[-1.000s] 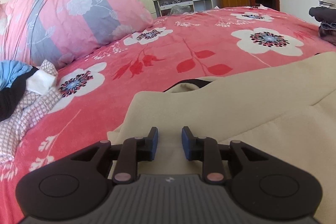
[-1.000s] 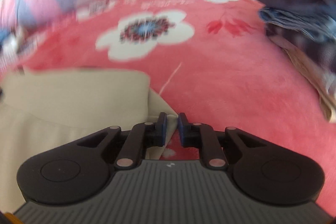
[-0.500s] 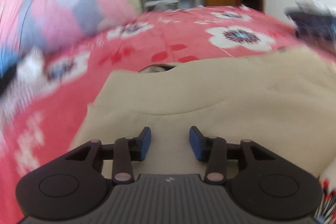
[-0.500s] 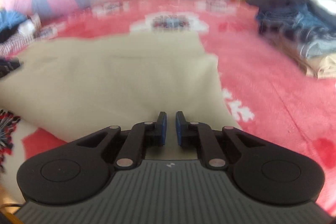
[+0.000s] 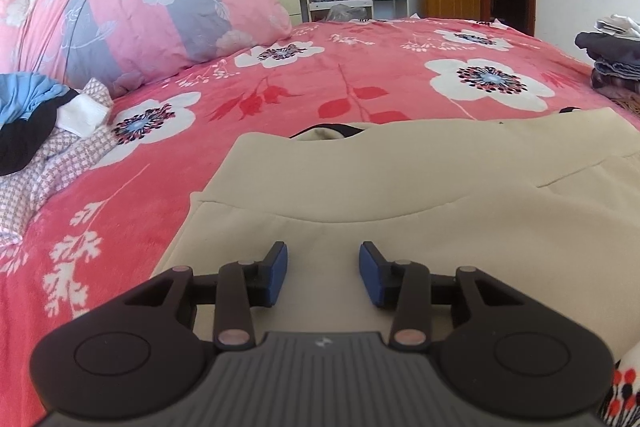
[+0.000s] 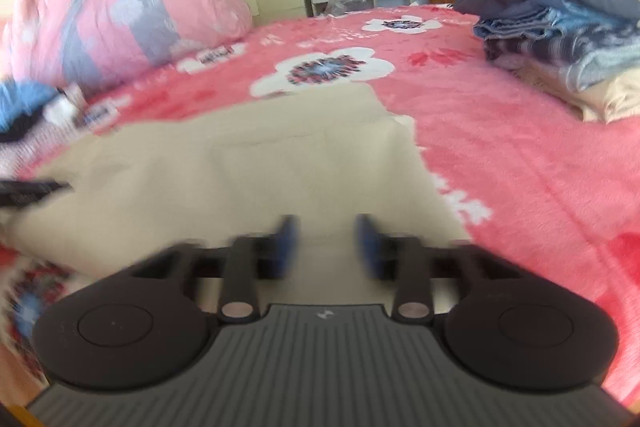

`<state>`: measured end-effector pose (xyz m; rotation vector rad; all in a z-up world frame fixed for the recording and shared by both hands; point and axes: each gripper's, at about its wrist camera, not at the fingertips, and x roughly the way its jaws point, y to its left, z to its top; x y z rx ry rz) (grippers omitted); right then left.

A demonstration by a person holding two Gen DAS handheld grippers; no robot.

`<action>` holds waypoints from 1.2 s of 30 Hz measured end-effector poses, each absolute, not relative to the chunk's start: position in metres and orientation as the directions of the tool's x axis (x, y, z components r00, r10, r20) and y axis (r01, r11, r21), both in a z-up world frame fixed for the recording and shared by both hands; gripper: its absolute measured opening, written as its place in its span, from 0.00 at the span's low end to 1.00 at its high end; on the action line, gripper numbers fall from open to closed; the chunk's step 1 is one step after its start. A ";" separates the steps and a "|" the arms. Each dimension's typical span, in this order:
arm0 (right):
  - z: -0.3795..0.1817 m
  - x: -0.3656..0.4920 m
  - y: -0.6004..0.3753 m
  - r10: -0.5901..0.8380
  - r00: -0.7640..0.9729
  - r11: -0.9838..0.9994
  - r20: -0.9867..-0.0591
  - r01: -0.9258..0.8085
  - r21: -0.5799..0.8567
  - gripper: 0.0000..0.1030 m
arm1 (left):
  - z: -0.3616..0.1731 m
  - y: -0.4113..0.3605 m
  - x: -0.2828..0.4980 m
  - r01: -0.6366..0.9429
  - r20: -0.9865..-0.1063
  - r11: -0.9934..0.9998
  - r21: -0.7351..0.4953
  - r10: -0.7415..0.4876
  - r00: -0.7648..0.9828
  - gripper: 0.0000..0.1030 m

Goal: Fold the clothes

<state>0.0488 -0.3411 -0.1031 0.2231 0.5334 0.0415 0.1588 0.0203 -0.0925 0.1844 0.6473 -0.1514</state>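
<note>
A plain beige cloth garment (image 5: pixel 420 195), smooth and soft, lies spread flat on a coral-pink floral fleece blanket (image 5: pixel 360 75) that covers the bed, directly ahead of and beneath both sets of fingers. It looks partly folded: one layer lies over another, with a curved edge crossing just beyond the left fingers and a straight folded edge running away from the right fingers on their right side. At its far end a dark-trimmed opening, perhaps the neckline, shows. The left gripper (image 5: pixel 322 275) hovers above the near part of the cloth with its blue-padded jaws set a moderate way apart and nothing clamped between them. The right gripper (image 6: pixel 326 247), blurred in its view, has jaws that are opening; only flat cloth lies under the gap, with nothing pinched. So the garment appears released after a fold, and at least one more fold probably remains before it is a compact bundle. Beyond the right fingers and off to their right sits a stack of folded clothes in dark blue, grey, white and tan (image 6: pixel 560 27), suggesting finished work. Off to the left of the left fingers lies a loose heap of blue, black and pink-checked clothing (image 5: pixel 44 139), probably yet to be folded, next to a large pink and grey floral pillow (image 5: pixel 140 3).
</note>
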 end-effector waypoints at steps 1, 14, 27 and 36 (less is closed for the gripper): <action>-0.100 0.047 -0.338 0.085 0.870 0.975 -0.486 0.029 0.222 0.99 | -0.093 0.020 0.159 0.194 -0.610 0.973 0.122 -0.081 0.788 0.40; -0.058 0.041 -0.317 -0.048 0.888 0.984 -0.457 0.119 0.129 0.99 | -0.092 0.019 0.160 0.180 -0.614 0.978 0.105 -0.079 0.785 0.44; -0.030 0.052 -0.299 0.104 0.917 0.964 -0.386 0.003 0.267 0.99 | -0.083 0.021 0.151 0.155 -0.568 0.984 0.083 -0.081 0.819 0.47; -0.050 0.070 -0.233 0.080 0.938 0.997 -0.337 -0.081 0.009 0.49 | -0.072 -0.013 0.107 0.275 -0.467 0.942 0.190 -0.160 0.869 0.48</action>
